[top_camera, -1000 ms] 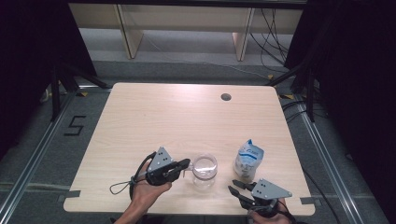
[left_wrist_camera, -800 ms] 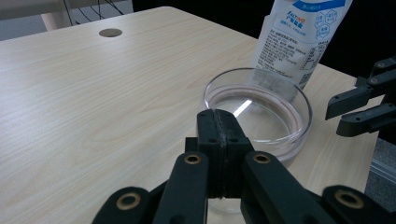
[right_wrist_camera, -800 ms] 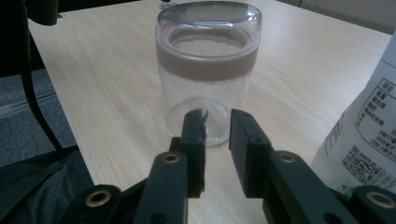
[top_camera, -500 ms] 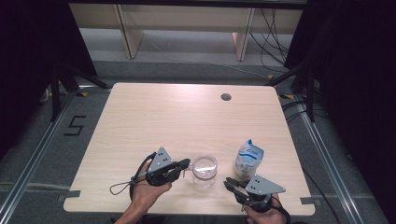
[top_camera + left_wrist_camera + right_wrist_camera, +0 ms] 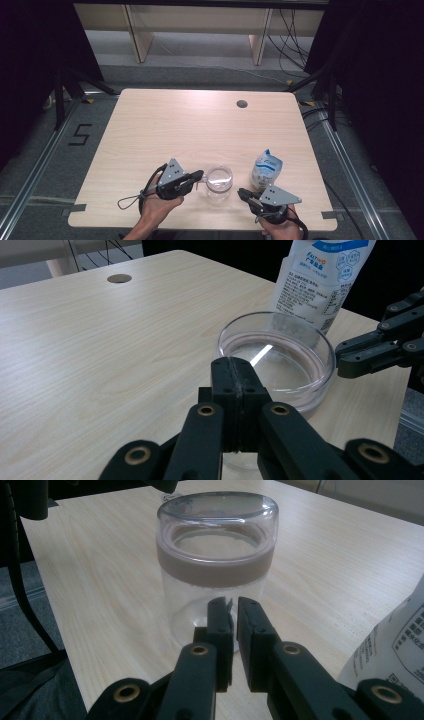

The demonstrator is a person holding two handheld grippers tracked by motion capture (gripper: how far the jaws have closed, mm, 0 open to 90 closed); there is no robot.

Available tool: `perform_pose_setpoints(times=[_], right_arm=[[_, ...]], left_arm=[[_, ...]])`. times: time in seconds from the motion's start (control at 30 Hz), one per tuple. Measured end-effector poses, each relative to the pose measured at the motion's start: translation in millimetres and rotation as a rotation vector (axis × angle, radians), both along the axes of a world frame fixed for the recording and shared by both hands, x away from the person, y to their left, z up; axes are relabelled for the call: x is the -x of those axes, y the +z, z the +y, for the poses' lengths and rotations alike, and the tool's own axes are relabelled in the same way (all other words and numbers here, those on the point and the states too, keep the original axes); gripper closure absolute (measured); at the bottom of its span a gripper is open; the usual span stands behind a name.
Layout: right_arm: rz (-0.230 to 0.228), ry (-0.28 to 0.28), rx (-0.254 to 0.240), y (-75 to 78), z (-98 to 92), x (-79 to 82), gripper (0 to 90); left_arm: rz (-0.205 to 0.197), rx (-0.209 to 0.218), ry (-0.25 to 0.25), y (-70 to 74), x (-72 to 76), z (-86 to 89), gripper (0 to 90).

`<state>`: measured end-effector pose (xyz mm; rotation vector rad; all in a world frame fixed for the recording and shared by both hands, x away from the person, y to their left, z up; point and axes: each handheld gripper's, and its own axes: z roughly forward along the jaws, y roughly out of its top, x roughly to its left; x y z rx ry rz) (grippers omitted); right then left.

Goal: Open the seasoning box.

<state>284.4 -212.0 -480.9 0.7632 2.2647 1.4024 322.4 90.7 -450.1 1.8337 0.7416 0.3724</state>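
A clear jar (image 5: 219, 181) with a clear lid and a mauve seal band stands upright near the table's front edge (image 5: 277, 357) (image 5: 217, 565). Just right of it stands a white and blue pouch (image 5: 266, 170) (image 5: 320, 275) (image 5: 395, 645). My left gripper (image 5: 200, 175) (image 5: 235, 375) is shut and empty, its tips right beside the jar's lid on the left. My right gripper (image 5: 241, 192) (image 5: 230, 605) (image 5: 342, 357) points at the jar from the front right, a little short of it. Its jaws have just been closing and are shut with nothing between them.
The light wooden table (image 5: 175, 130) has a round cable hole (image 5: 242, 104) (image 5: 119, 278) at the back right. Its front edge runs just under both hands. Wooden shelving and cables lie beyond the far edge, and dark drapes hang on both sides.
My right gripper has shifted slightly left and forward toward the jar, and its jaws have come together. The left gripper, jar and pouch have stayed put.
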Motion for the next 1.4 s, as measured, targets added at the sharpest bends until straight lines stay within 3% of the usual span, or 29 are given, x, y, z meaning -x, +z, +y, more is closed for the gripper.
perform_pose_setpoints(times=[0.03, 0.07, 0.13, 0.2, 0.23, 0.37, 0.4, 0.43, 0.6, 0.7, 0.8, 0.87, 0.97, 1.0, 1.1, 1.2, 1.23, 1.37, 1.4], right_arm=[[0.009, -0.001, 0.002, 0.2, 0.5, -0.1, 84.7], [-0.022, 0.001, -0.005, -0.6, 0.8, -2.1, 84.8], [-0.024, -0.007, 0.005, -0.1, 0.6, -2.6, 85.0], [0.005, -0.008, -0.002, -0.1, 1.5, -2.0, 85.1], [-0.017, -0.012, 0.0, -0.1, 1.2, -3.3, 85.1], [-0.028, -0.018, -0.01, -0.4, 3.0, -4.9, 85.4], [0.003, -0.007, -0.001, 0.4, 2.8, -4.5, 85.5], [-0.026, -0.01, 0.0, -0.1, 3.0, -5.8, 85.6], [-0.024, -0.009, 0.002, -0.1, 3.7, -6.8, 85.8], [0.004, -0.018, -0.008, 0.3, 5.2, -5.9, 85.8], [-0.003, -0.005, -0.011, 1.5, 6.4, -7.2, 85.9], [-0.034, 0.001, -0.019, 1.9, 6.4, -9.7, 86.0], [-0.015, -0.027, -0.02, 3.6, 7.3, -7.8, 86.0], [-0.034, -0.019, -0.01, 4.1, 6.3, -10.1, 86.1], [-0.008, -0.009, -0.019, 4.6, 8.1, -9.9, 86.0], [-0.017, -0.006, -0.023, 5.8, 9.2, -10.7, 86.0], [-0.043, -0.001, -0.031, 6.0, 9.7, -12.0, 86.0], [-0.019, -0.006, -0.023, 10.1, 10.9, -12.1, 86.0], [-0.05, -0.006, -0.021, 10.3, 11.2, -13.9, 86.0]], left_arm=[[-0.001, -0.001, 0.0, 0.0, 0.1, 0.0, 89.2], [-0.002, -0.003, 0.0, 0.0, 0.2, 0.0, 89.2], [0.0, 0.0, 0.003, -0.3, 0.4, 0.0, 89.2], [0.0, 0.003, 0.008, -0.6, 0.9, -0.3, 89.2], [-0.004, 0.001, 0.007, -0.6, 0.9, -0.4, 89.2], [0.0, 0.004, 0.009, -0.9, 0.9, -0.3, 89.2], [-0.002, 0.004, 0.01, -1.0, 1.0, -0.5, 89.2], [-0.005, 0.0, 0.008, -0.9, 0.9, -0.4, 89.2], [-0.003, -0.005, 0.016, -0.9, 1.8, -0.5, 89.2], [-0.002, 0.003, 0.011, -1.3, 1.1, -0.2, 89.2], [-0.003, -0.005, 0.013, -0.9, 1.4, 0.0, 89.2], [-0.002, -0.005, 0.013, -1.2, 1.2, 0.1, 89.2], [0.004, -0.001, 0.017, -1.6, 1.4, -0.3, 89.2], [0.008, 0.002, 0.018, -1.8, 1.9, -0.6, 89.2], [-0.002, -0.01, 0.008, -2.0, 1.6, 0.2, 89.2], [0.0, -0.004, 0.004, -1.9, 2.2, -1.0, 89.1], [-0.003, -0.008, 0.001, -1.7, 2.5, -1.3, 89.1], [-0.006, -0.01, -0.002, -1.4, 2.6, -2.0, 89.1], [-0.006, -0.01, -0.003, -1.5, 2.6, -1.9, 89.2]])
